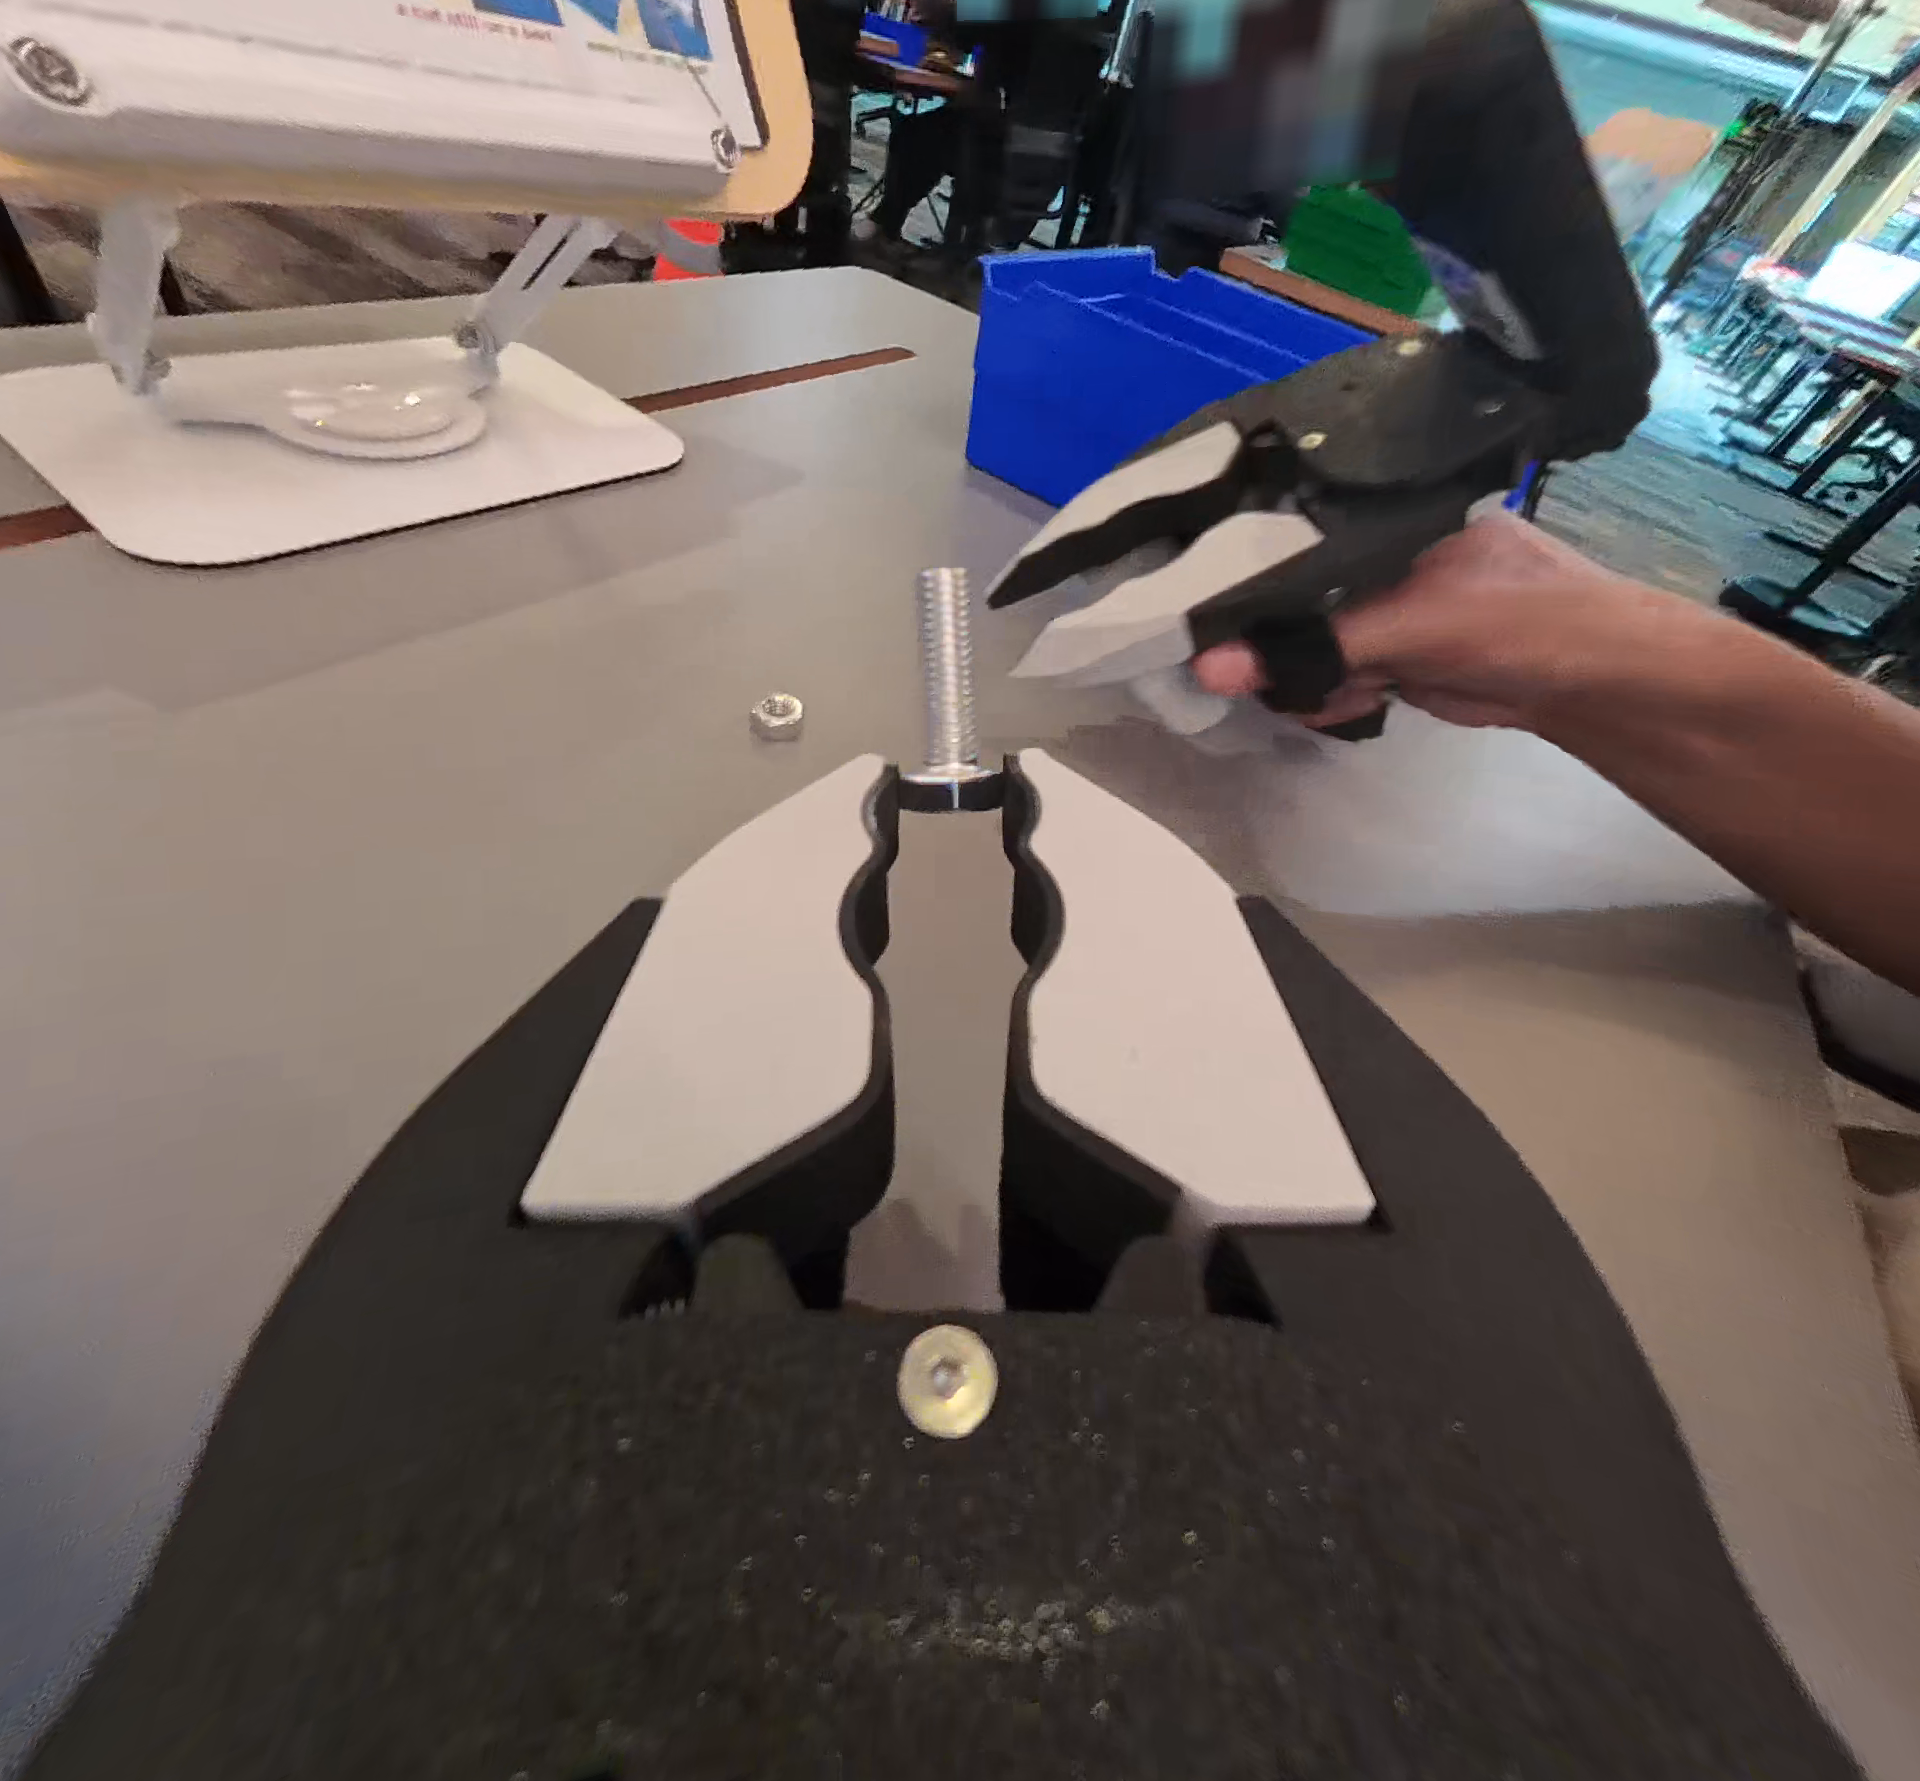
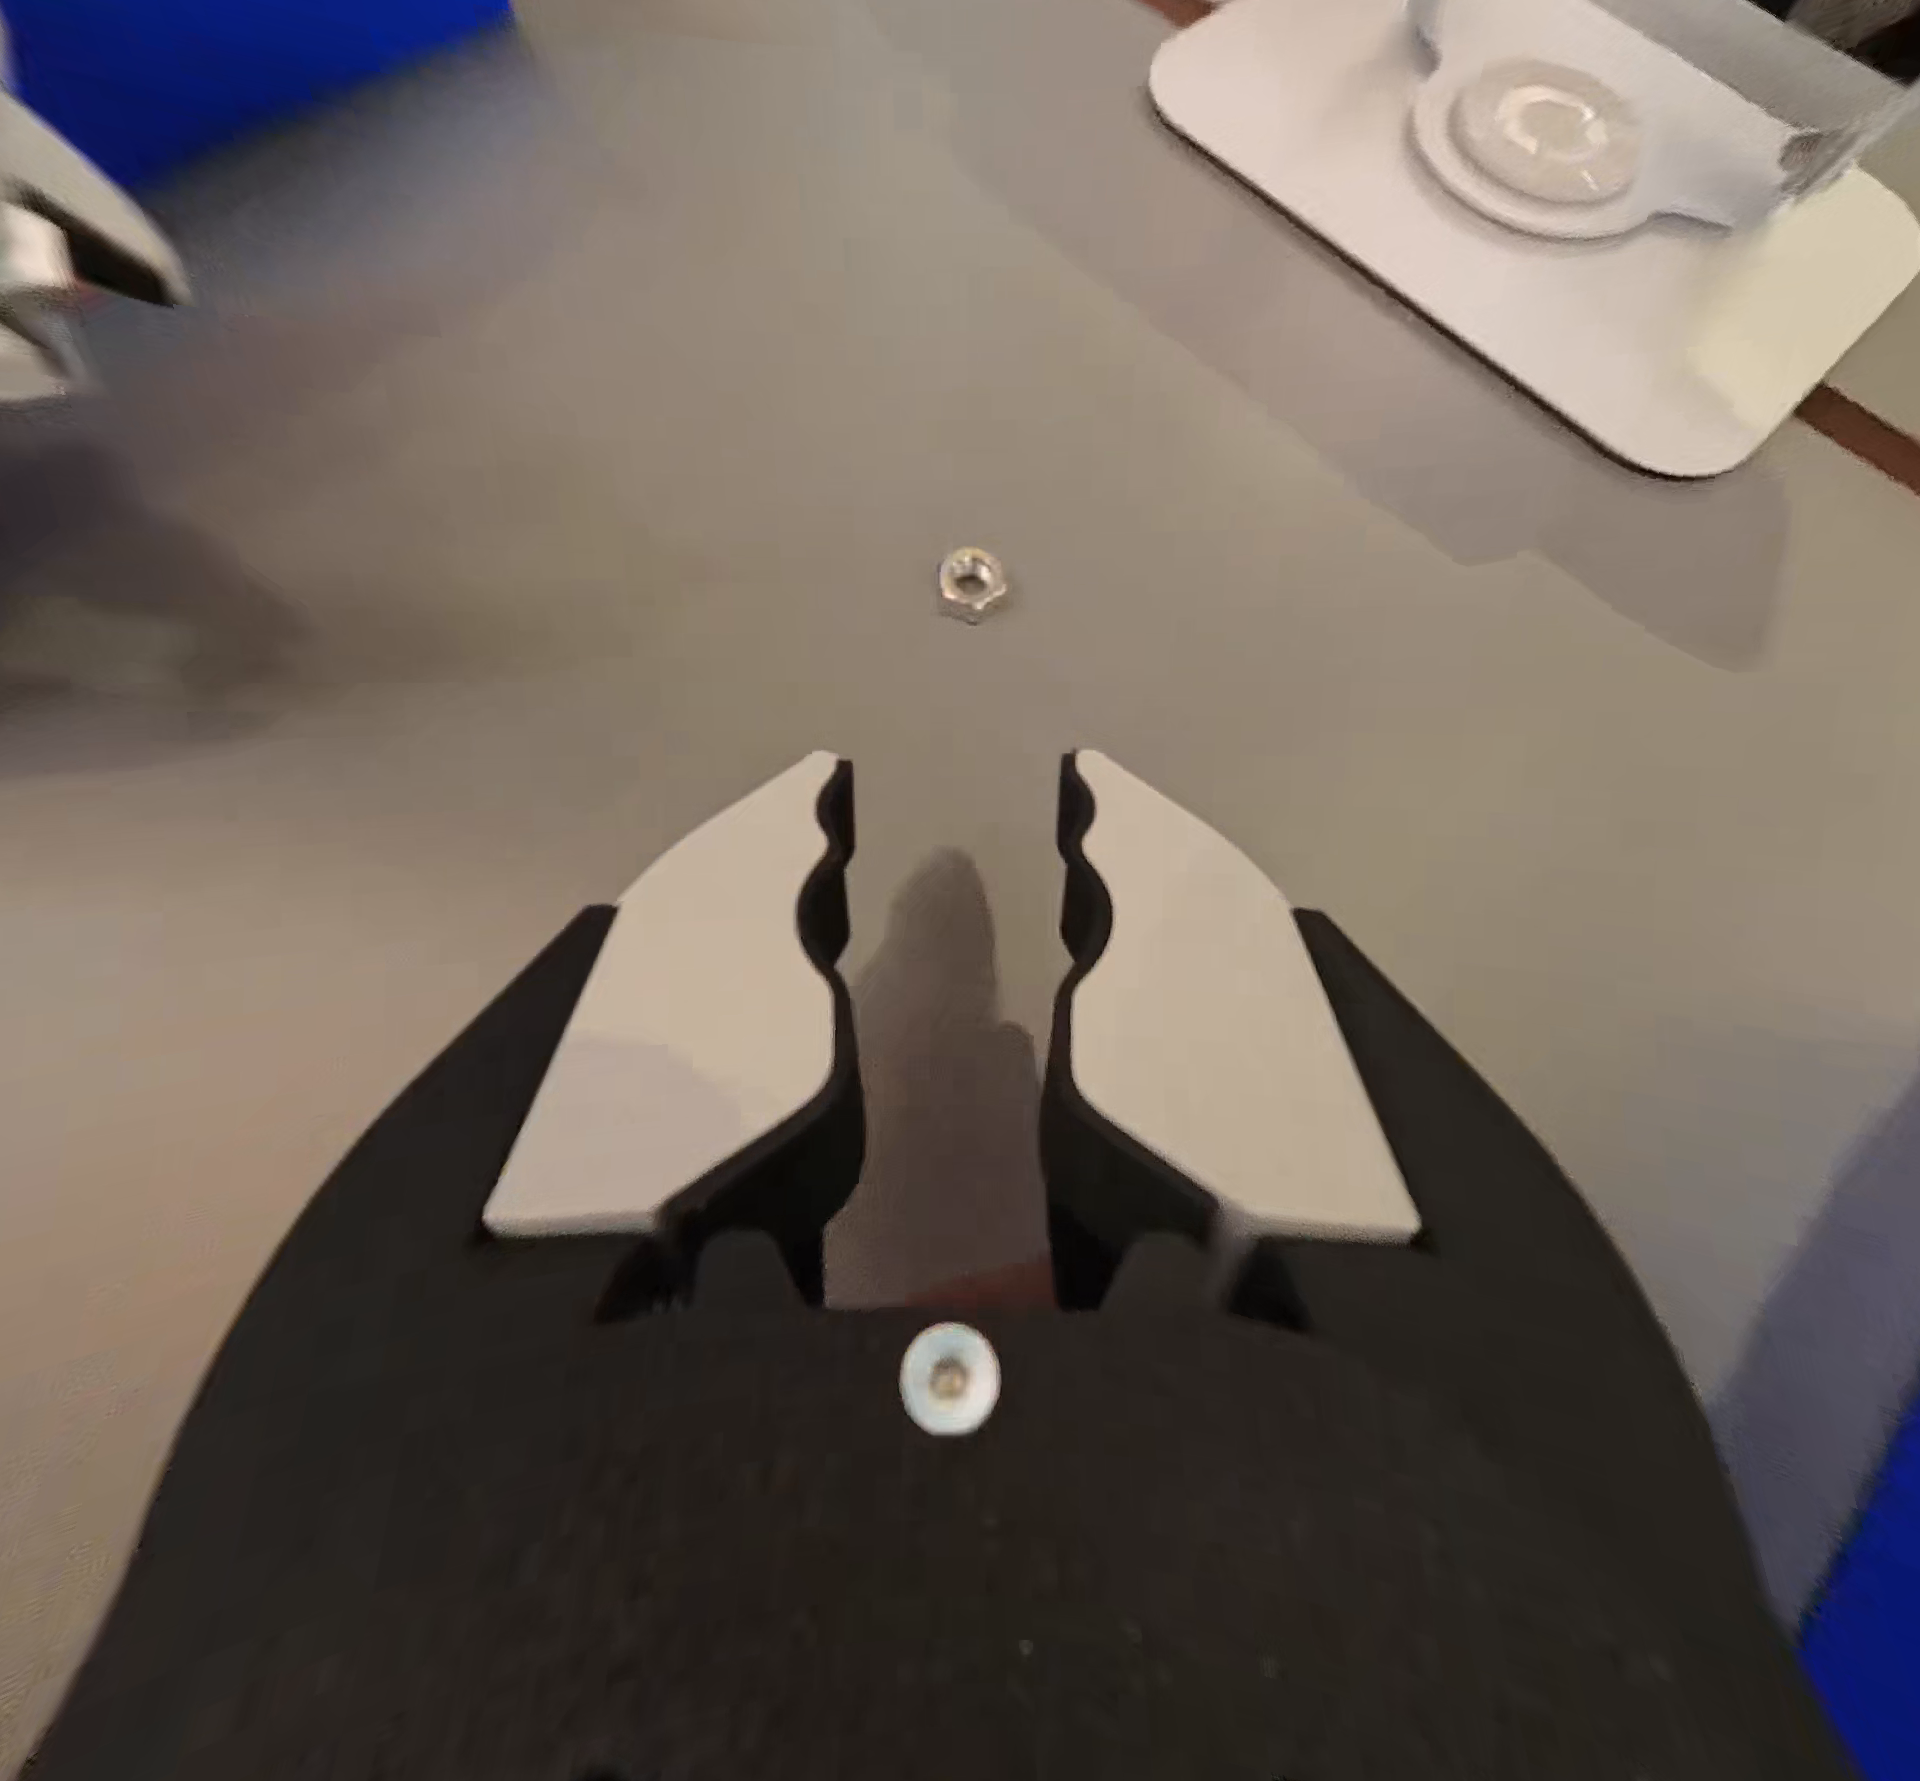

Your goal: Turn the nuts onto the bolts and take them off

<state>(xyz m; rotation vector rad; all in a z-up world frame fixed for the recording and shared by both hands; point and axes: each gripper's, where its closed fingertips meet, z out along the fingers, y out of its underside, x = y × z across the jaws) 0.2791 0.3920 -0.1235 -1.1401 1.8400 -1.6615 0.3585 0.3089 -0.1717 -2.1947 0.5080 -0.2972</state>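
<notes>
My left gripper (image 1: 951, 786) is shut on the head of a silver bolt (image 1: 943, 682), which stands upright with its bare thread pointing up. A small silver nut lies loose on the grey table (image 1: 416, 796), left of the bolt (image 1: 774, 715); in the right wrist view the nut (image 2: 968, 585) lies a short way ahead of my fingertips. My right gripper (image 2: 956, 775) is open and empty above the table. It also shows in the left wrist view (image 1: 1013, 625), just right of the bolt's top, held by a person's hand (image 1: 1455, 630). The left gripper's tip (image 2: 83, 277) shows blurred at far left.
A white stand (image 1: 343, 474) holding an instruction board (image 1: 395, 17) sits at the back left of the table; its base also shows in the right wrist view (image 2: 1538, 204). A blue bin (image 1: 1122, 370) stands behind the bolt at right. Chairs and desks fill the room beyond. The nut (image 2: 968, 585) lies some 7 cm from my right tips, 15 cm from my left tips.
</notes>
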